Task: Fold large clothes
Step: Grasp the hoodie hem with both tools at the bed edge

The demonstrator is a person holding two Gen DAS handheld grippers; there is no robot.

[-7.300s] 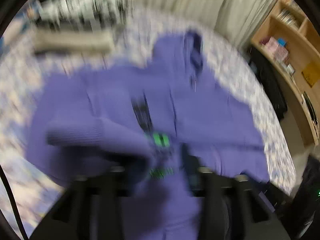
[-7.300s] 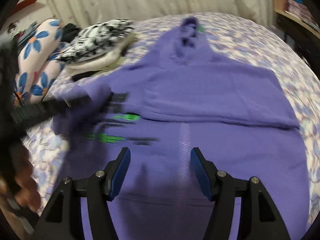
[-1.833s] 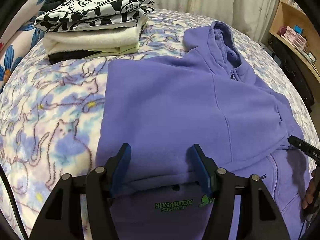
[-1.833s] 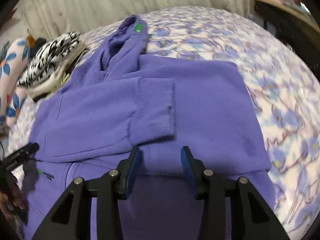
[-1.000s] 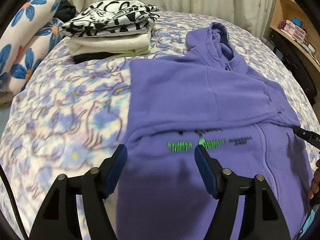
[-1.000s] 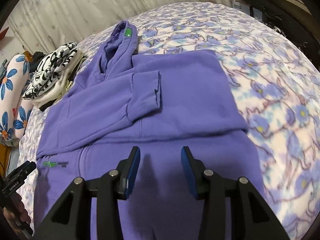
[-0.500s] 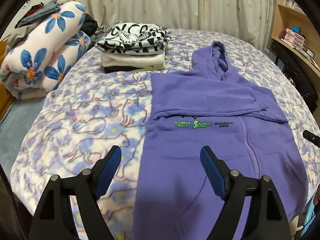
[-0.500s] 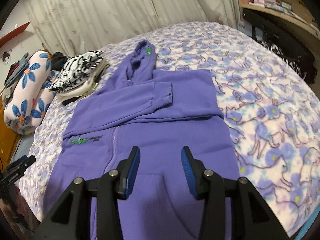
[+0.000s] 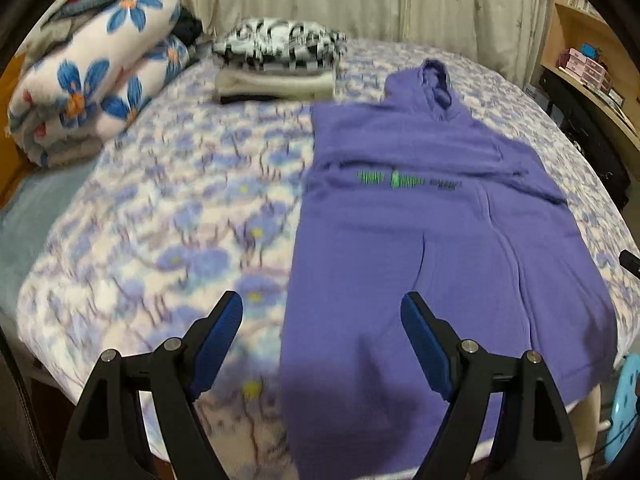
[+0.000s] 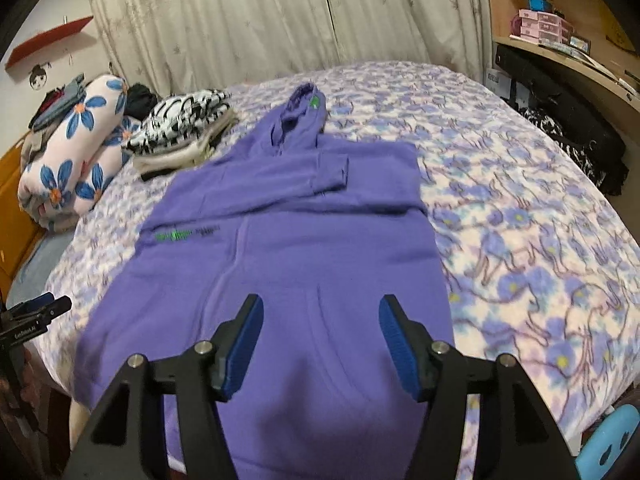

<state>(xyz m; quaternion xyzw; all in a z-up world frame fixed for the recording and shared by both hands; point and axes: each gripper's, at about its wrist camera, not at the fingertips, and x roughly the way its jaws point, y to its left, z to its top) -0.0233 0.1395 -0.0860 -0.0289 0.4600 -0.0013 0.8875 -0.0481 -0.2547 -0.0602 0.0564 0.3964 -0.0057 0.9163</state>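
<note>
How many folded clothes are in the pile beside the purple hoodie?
3 visible in the pile: a black-and-white printed piece on top, a cream one below, a black one at the bottom. More may be hidden.

Bed [image 10: 540, 208] with floral blanket; pleated curtains [image 10: 280, 16] behind bed; wooden shelves [image 10: 560, 20] right of bed; red wall shelf [image 10: 48, 42] left of bed.
</note>
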